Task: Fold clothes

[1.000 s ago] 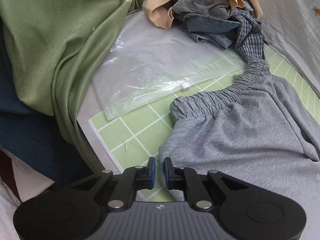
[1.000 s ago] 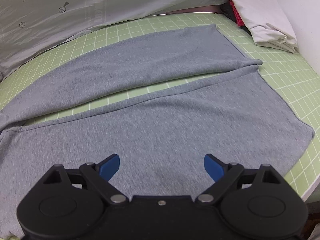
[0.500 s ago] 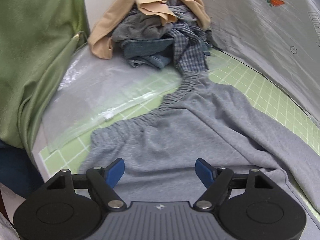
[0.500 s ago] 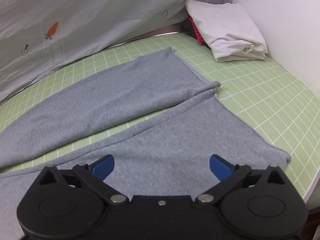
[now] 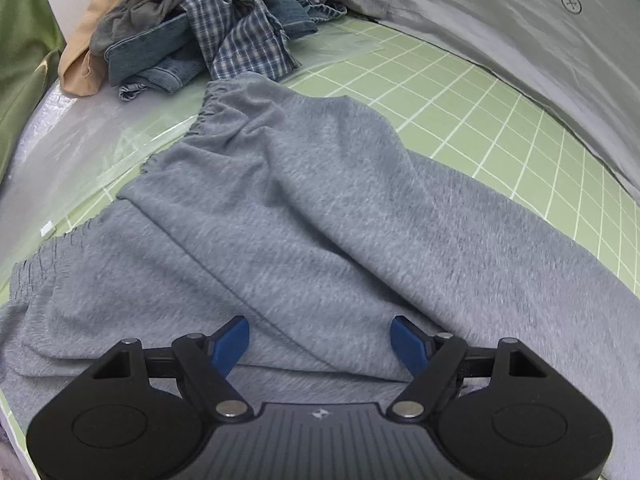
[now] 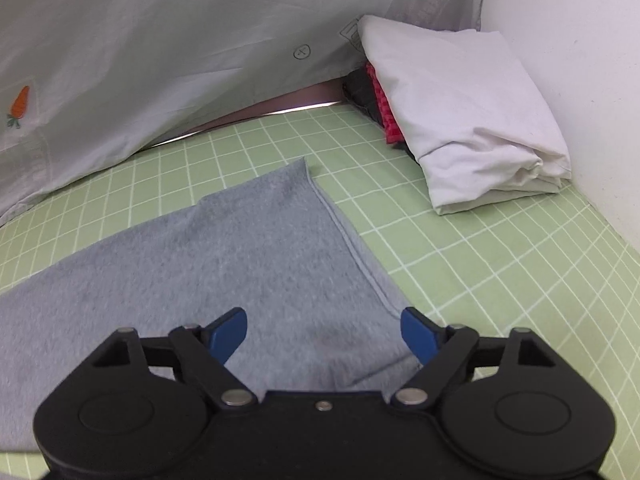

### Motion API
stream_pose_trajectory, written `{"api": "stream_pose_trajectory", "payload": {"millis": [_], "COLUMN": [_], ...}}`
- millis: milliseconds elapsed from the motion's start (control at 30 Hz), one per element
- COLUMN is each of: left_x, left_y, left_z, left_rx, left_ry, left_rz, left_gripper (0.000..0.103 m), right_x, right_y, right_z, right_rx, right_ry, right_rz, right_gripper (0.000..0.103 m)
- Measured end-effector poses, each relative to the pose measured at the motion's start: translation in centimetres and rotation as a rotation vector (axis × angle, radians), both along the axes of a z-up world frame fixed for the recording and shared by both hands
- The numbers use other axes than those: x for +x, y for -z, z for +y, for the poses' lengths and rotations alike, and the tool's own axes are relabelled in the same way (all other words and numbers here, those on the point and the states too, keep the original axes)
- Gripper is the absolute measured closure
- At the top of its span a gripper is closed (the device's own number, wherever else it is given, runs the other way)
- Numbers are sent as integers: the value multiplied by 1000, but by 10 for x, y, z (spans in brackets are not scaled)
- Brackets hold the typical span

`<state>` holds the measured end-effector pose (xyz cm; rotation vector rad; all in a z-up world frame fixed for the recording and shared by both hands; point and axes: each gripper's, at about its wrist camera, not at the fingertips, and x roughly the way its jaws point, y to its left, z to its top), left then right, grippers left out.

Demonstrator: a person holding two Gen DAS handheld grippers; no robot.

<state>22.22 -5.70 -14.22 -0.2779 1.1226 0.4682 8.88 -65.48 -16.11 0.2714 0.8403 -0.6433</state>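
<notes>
Grey sweatpants [image 5: 304, 208] lie spread on the green grid mat [image 5: 472, 112]. In the left wrist view the elastic waistband [image 5: 208, 116] is at the far left, with folds running across the seat. My left gripper [image 5: 320, 342] is open and empty, low over the seat of the pants. In the right wrist view a pant leg [image 6: 224, 264] ends in a hem [image 6: 340, 220]. My right gripper [image 6: 324, 334] is open and empty, just above the leg near its hem.
A pile of unfolded clothes [image 5: 208, 28] sits beyond the waistband, on a clear plastic bag [image 5: 80, 140]. A folded white garment [image 6: 468, 120] lies by the wall at the right. A grey carrot-print sheet [image 6: 160, 52] hangs along the back.
My left gripper has opened and moved right from the waistband corner to over the seat. My right gripper stayed open and moved along the leg to its hem.
</notes>
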Motion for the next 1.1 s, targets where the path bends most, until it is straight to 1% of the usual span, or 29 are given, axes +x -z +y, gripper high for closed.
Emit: {"api": "stream_pose_trajectory", "payload": {"millis": [67,100,167,267,433,500,533,567,600,700,833,967,1000,1033,1067,1100], "left_x": [4,5,9,14,18,20,20,21,21,20,21,22,21,21,21,20], "left_y": [1,1,2,4,3,3,4,4,4,4,5,5,5,6,6,6], "left_z": [-3,-5,-8,-12,-15,-16,-17,-17,-17,-16,-13,-10,-9,-9,-8,-8], "left_rx": [19,28,47,74,99,104,106,108,109,102,92,83,79,76,73,72], "left_ry": [7,11,18,28,32,32,35,38,41,48,59,61,58,53,48,44], "left_rz": [11,16,27,43,62,70,72,73,74,76,78,75,74,72,69,67], "left_gripper": [19,19,17,14,12,12,12,12,12,12,12,12,12,12,12,12], "right_x": [18,26,42,55,60,61,61,62,62,65,81,116,125,133,137,135], "right_y": [11,15,23,30,35,34,34,34,34,30,9,-18,-21,-22,-21,-20], "right_z": [-15,-20,-31,-42,-57,-58,-58,-58,-57,-59,-69,-85,-88,-91,-95,-97], "right_rx": [-3,-10,-25,-43,-15,-15,-21,-27,-34,-39,-107,-207,-235,-251,-242,-225], "right_ry": [-4,-14,-34,-52,-100,-118,-131,-143,-157,-188,-208,-185,-156,-135,-123,-97], "right_rz": [-3,6,23,29,2,2,8,15,24,31,-6,-71,-76,-58,-36,-39], "right_gripper": [37,42,48,50,66,84,88,97,100,102,103,103,103,102,94,80]}}
